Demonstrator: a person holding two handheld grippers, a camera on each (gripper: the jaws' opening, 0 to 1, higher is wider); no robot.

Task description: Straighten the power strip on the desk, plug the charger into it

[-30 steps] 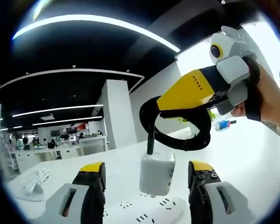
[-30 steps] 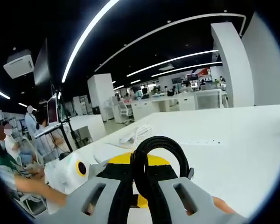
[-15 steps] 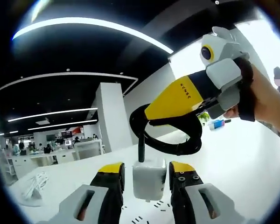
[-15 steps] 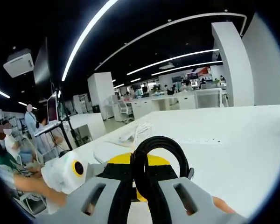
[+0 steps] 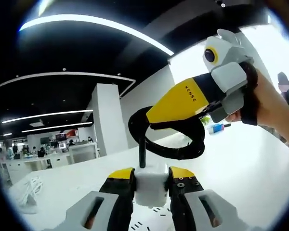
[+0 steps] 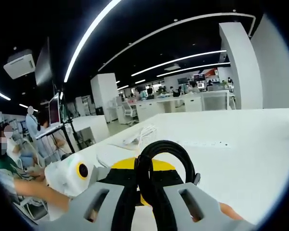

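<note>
Once the left gripper (image 5: pixel 151 185) had closed from spread onto the charger (image 5: pixel 151 186), the right gripper (image 6: pixel 150 204) still pinched its black cable (image 6: pixel 154 166), readying insertion into the power strip (image 5: pixel 151 222).

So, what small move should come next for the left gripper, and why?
Probably press straight down. The left gripper is shut on the white charger, right above the power strip, while the right gripper holds the black cable clear.
</note>
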